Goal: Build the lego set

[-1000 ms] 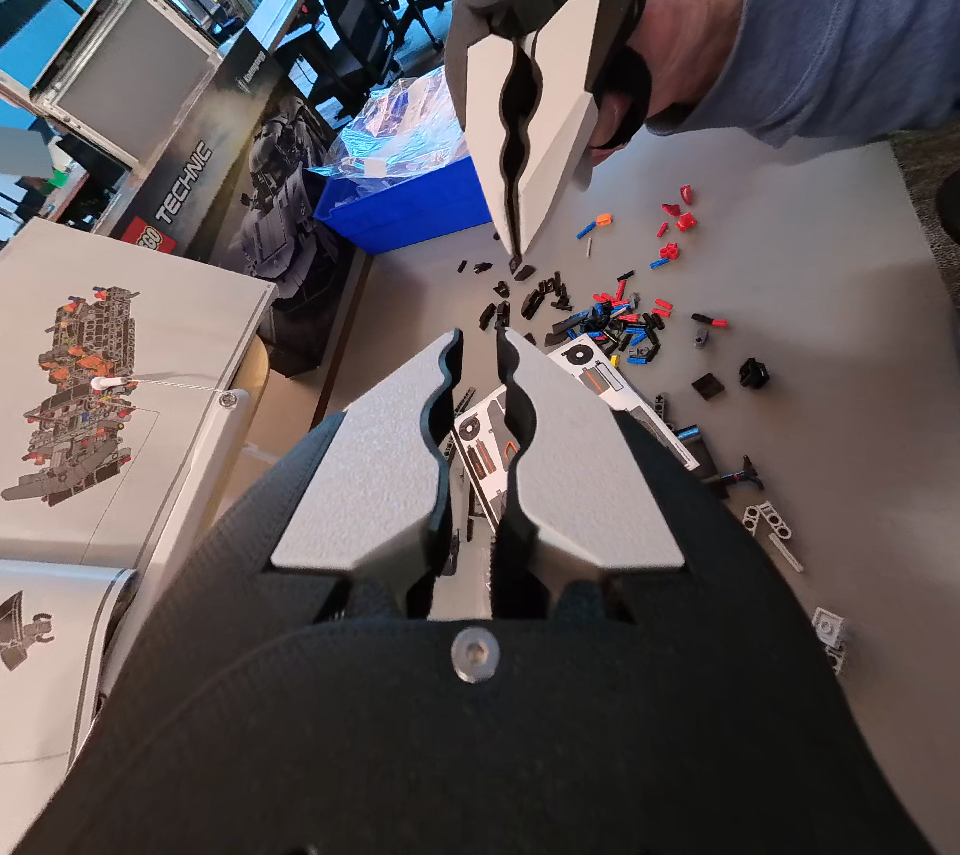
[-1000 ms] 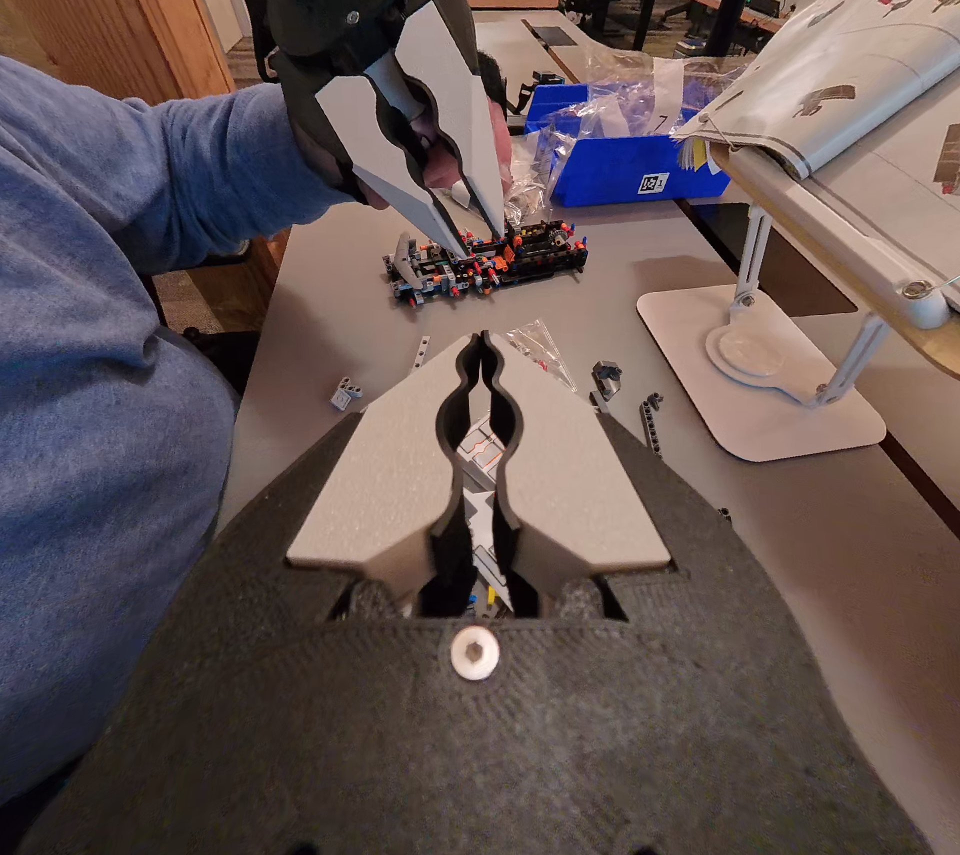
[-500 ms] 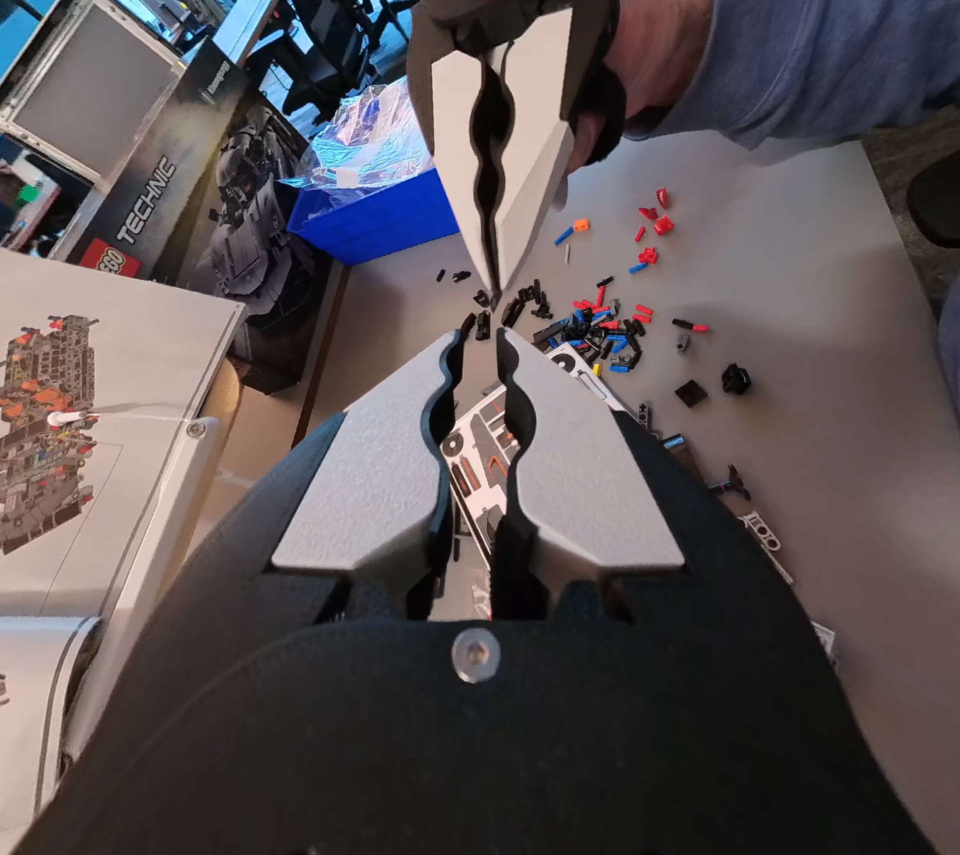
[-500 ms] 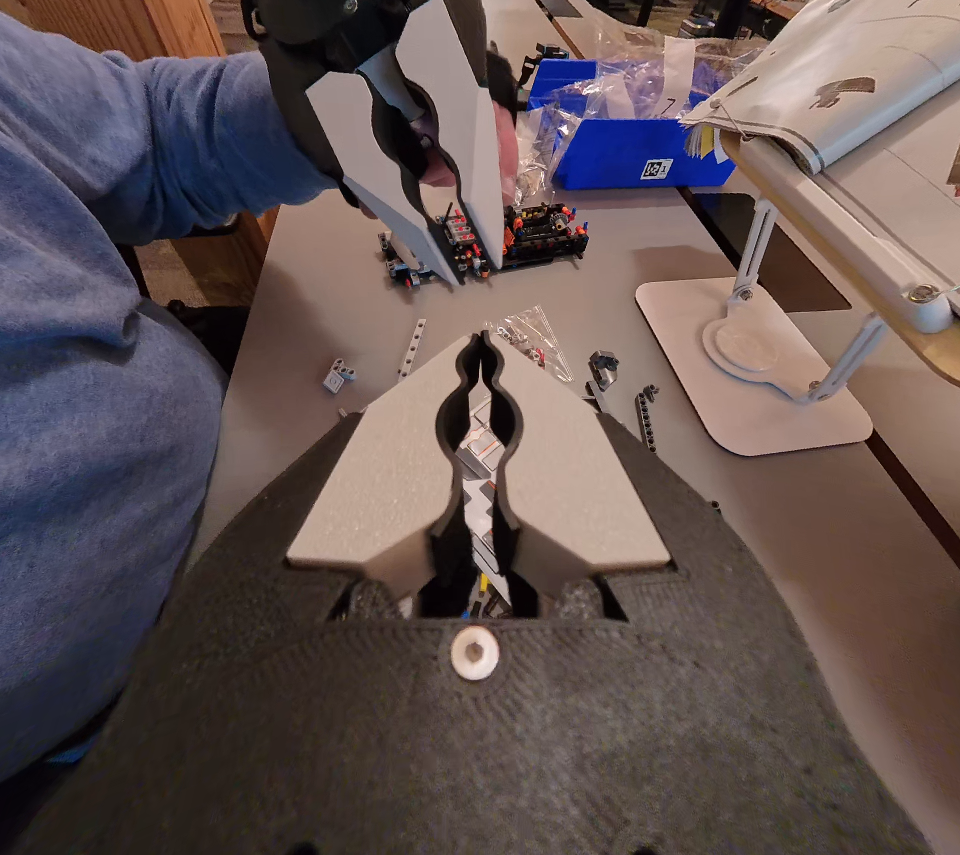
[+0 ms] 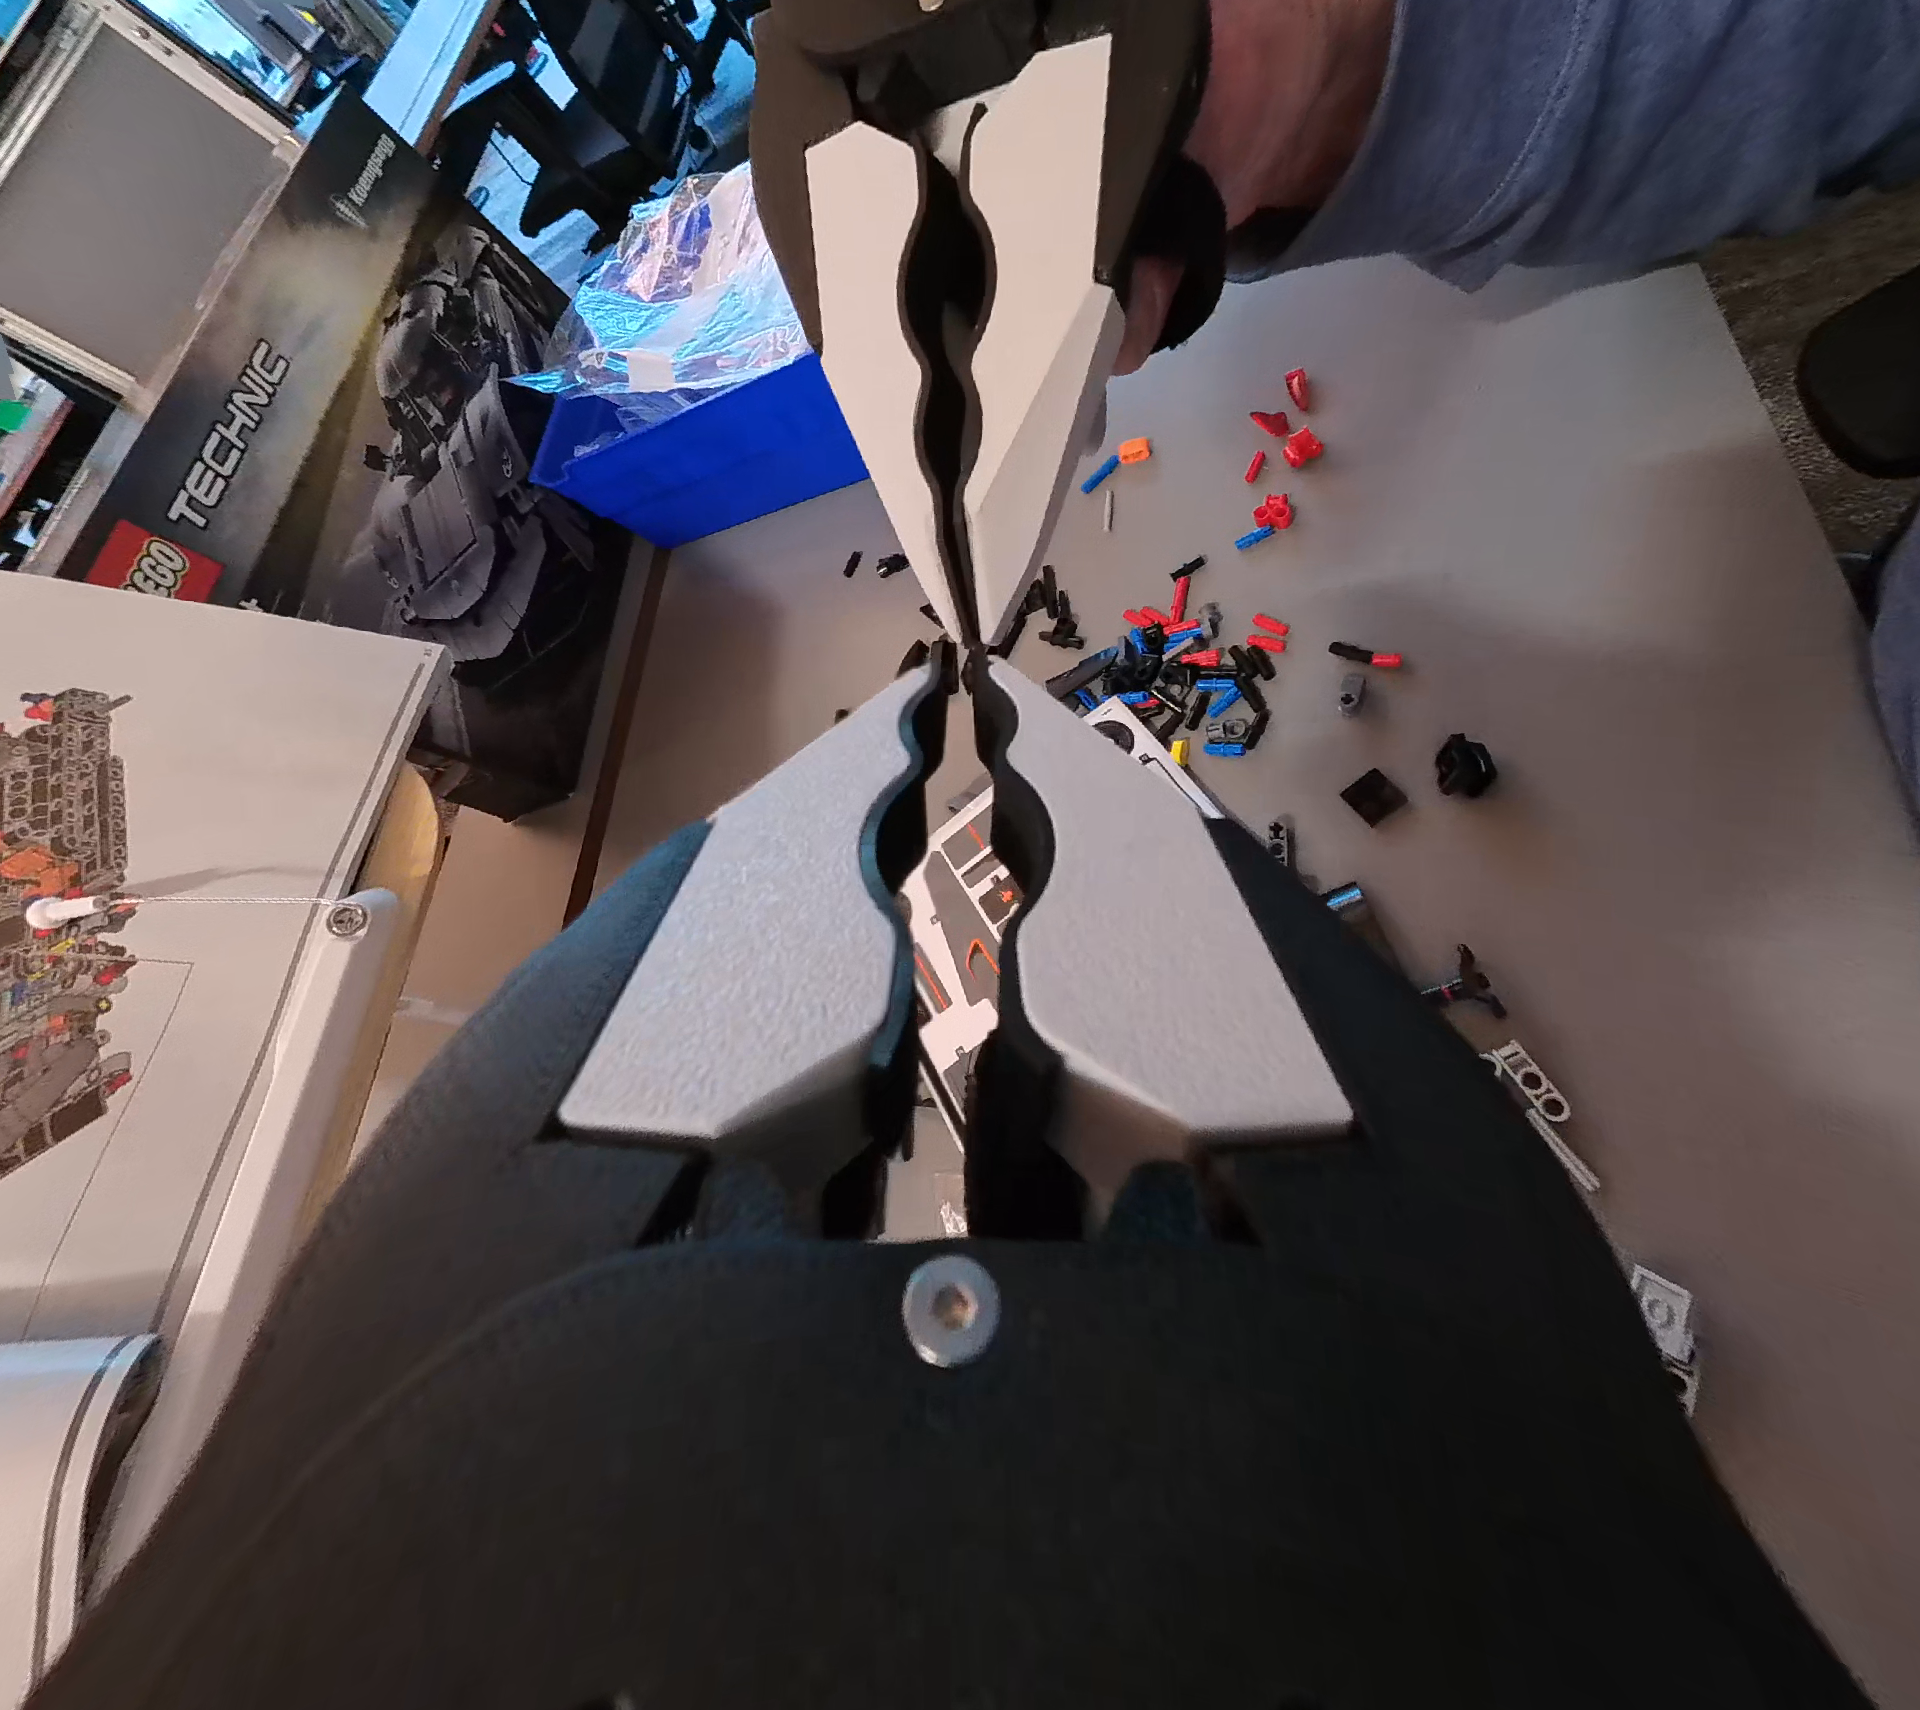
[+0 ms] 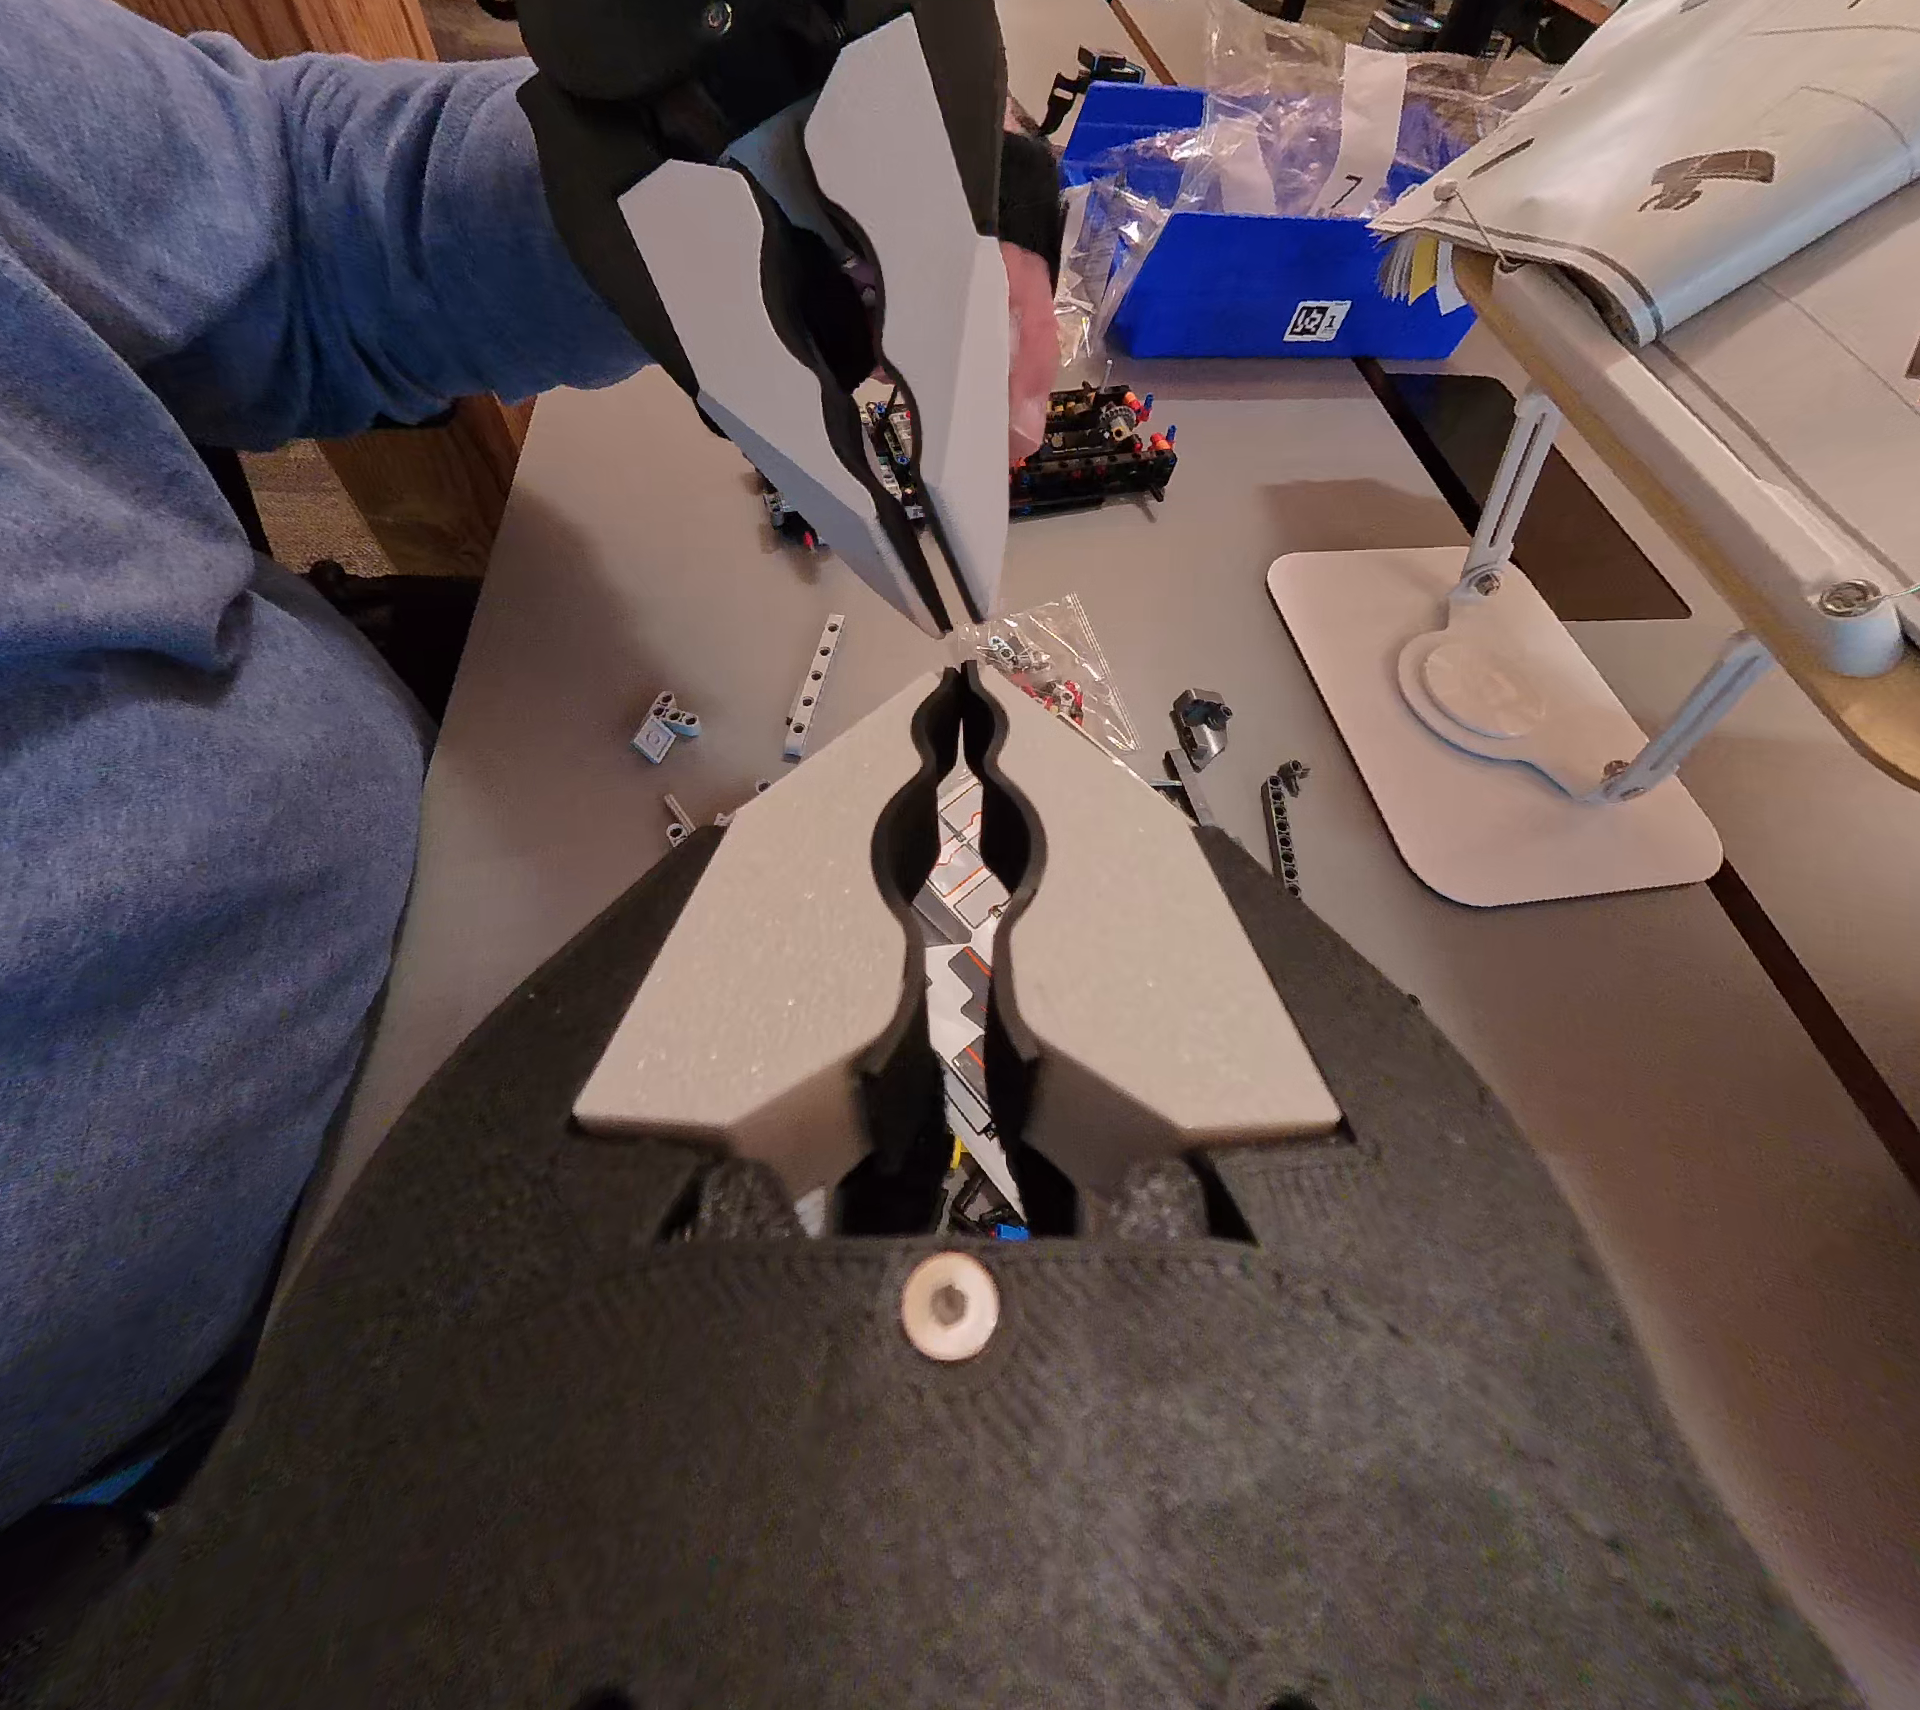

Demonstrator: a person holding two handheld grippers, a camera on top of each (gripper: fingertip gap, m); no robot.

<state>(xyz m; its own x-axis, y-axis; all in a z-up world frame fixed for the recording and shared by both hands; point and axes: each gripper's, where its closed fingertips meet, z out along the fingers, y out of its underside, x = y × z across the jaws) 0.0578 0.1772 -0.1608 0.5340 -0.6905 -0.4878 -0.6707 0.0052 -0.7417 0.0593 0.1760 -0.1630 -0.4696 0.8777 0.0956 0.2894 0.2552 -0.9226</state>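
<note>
My left gripper [image 5: 961,678] points at the right gripper [image 5: 964,637], which comes down from above, and their tips almost touch above the grey table [image 5: 1558,829]. The left fingers stand a narrow gap apart. My right gripper [image 6: 961,681] has its tips together; whether a tiny piece is pinched there is too small to tell. The left gripper also shows in the right wrist view [image 6: 961,621]. Loose black, red and blue pieces [image 5: 1195,684] lie beyond the tips, beside a sticker sheet [image 5: 1132,746]. The partly built model [image 6: 1091,445] sits farther back.
A blue bin [image 6: 1278,289] of plastic bags stands at the back. An open instruction book [image 6: 1714,102] rests on a white stand [image 6: 1486,725]. The set's box [image 5: 343,434] leans at the left. A small parts bag [image 6: 1049,673] and grey beams [image 6: 816,694] lie nearby. Only a small space, under 4 cm, lies between the two pairs of fingers.
The right gripper lifted from the black pieces and came tip to tip with the left gripper. The left gripper's fingers narrowed their gap.
</note>
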